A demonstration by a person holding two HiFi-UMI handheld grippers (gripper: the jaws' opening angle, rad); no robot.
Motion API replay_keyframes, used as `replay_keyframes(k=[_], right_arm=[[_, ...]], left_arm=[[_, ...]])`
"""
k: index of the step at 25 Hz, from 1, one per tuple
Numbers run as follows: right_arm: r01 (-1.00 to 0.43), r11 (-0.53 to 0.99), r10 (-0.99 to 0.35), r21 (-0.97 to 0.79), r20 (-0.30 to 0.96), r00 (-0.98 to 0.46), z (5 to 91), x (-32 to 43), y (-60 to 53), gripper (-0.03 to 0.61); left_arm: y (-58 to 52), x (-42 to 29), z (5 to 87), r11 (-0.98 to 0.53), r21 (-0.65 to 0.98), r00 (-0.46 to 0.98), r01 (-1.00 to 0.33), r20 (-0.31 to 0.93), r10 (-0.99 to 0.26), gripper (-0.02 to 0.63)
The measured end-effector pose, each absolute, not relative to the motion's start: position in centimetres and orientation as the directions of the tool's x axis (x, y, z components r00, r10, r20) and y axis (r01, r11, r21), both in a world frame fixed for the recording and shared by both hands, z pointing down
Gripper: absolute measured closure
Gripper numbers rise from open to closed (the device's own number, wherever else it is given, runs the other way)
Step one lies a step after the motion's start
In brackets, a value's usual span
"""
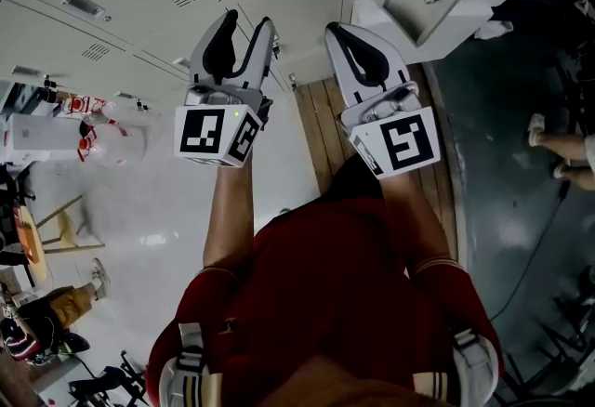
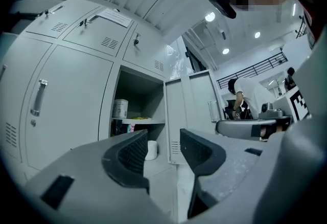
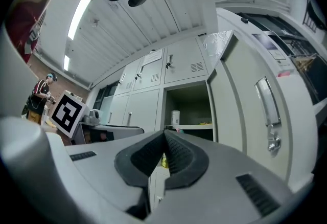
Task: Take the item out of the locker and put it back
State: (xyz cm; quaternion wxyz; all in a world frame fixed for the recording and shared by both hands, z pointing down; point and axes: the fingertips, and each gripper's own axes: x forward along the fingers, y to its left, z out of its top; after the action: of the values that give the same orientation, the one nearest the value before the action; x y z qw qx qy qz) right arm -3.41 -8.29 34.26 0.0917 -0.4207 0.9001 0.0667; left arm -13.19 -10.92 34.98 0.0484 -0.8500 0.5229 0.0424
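We hold both claws out level before the open locker [image 2: 153,96], side by side and apart from each other, neither touching the cabinet. The left claw [image 2: 163,136] has its jaws standing apart with only air between them. The right claw [image 3: 164,134] has its jaws together at the tips and grips nothing.

The locker's door [image 2: 178,115] is swung wide, its free edge to the right of the opening in the left gripper view, so the mouth of the compartment is unobstructed. In the right gripper view the same door [image 3: 240,100] stands to the right, its handle [image 3: 270,110] facing us.

The contents are all inside. A white canister [image 2: 120,108] stands on the shelf [image 2: 148,121] with something yellow [image 2: 138,117] lying beside it. A white mug [image 2: 152,150] sits on the compartment floor below.

A paper sheet [image 2: 115,16] is stuck on an upper door, its print too small to read. The canister's label is also illegible. Each claw's cube [image 1: 216,134] bears black-and-white square markers.
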Motion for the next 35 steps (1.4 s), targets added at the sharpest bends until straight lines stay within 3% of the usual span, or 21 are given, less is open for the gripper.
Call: replay_keyframes(k=[11, 24, 35], right_arm=[[-0.681, 0.728, -0.658, 0.081, -0.196, -0.727, 32.1, -2.2, -13.9, 0.581], [-0.676, 0.735, -0.667, 0.047, -0.129, -0.734, 30.3, -2.2, -17.3, 0.581], [-0.702, 0.708, -0.693, 0.073, -0.117, -0.711, 28.9, -4.3, -20.0, 0.581]], left_arm=[[-17.7, -11.6, 32.4, -0.271, -0.042, 0.274, -0.962, -0.110, -0.955, 0.436], [-22.3, -12.8, 31.1, -0.120, -0.054, 0.123, -0.991, -0.051, -0.991, 0.436], [-27.4, -14.5, 31.3, -0.095, -0.047, 0.096, -0.994, -0.027, -0.995, 0.436]])
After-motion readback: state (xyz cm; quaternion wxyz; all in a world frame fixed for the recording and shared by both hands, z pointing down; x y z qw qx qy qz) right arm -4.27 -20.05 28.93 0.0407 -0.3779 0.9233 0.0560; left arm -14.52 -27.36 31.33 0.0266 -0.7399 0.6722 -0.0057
